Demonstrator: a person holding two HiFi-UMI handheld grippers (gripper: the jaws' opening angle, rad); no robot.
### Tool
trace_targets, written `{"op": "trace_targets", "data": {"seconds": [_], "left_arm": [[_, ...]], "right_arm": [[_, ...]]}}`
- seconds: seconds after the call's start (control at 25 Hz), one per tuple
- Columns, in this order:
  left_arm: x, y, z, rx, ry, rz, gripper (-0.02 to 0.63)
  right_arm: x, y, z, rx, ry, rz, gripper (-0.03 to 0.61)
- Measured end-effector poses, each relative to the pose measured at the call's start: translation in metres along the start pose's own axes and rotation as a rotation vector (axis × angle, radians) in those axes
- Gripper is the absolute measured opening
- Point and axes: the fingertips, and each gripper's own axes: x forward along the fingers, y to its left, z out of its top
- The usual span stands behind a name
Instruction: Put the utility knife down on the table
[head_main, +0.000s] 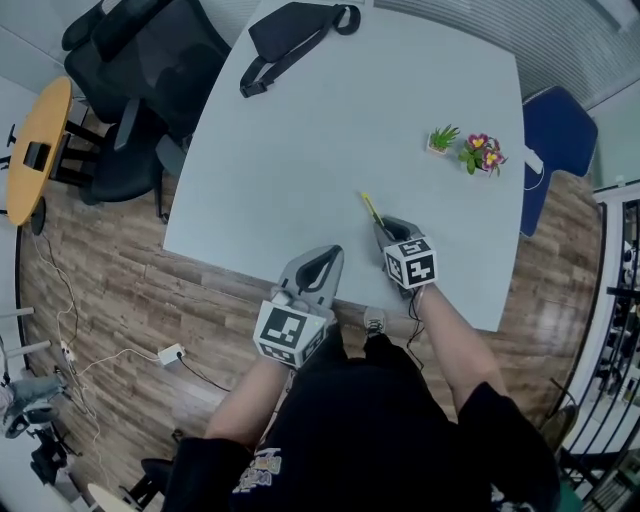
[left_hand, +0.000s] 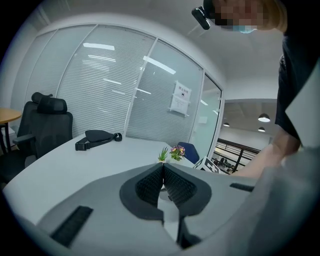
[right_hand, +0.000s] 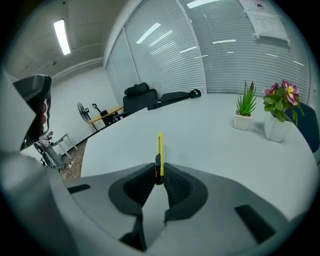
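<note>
while the left gripper (left_hand: 162, 169) sits closed and empty, the right gripper (right_hand: 159, 172) clamps the utility knife (right_hand: 159, 152)

Black T-shirt (head_main: 385, 430), grey left claw (head_main: 333, 254), grey right claw (head_main: 382, 228), black-and-white marker cubes (head_main: 290, 333)

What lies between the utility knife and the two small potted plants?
Nothing: bare table separates the utility knife, held in the right gripper, from the potted plants, clearest in the head view.
</note>
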Motion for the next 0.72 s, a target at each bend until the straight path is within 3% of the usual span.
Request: {"op": "trace_targets", "data": {"seconds": [0.36, 0.72], "left_arm": [[0.008, 0.016, -0.009, -0.023, 0.02, -0.004, 0.005], [0.01, 0.018, -0.013, -0.035, 0.028, -0.003, 0.005]], "right_arm": [[0.019, -0.004, -0.021, -0.027, 0.099, -0.033, 0.058], [0.025, -0.005, -0.029, -0.029, 0.131, -0.042, 0.061]]}}
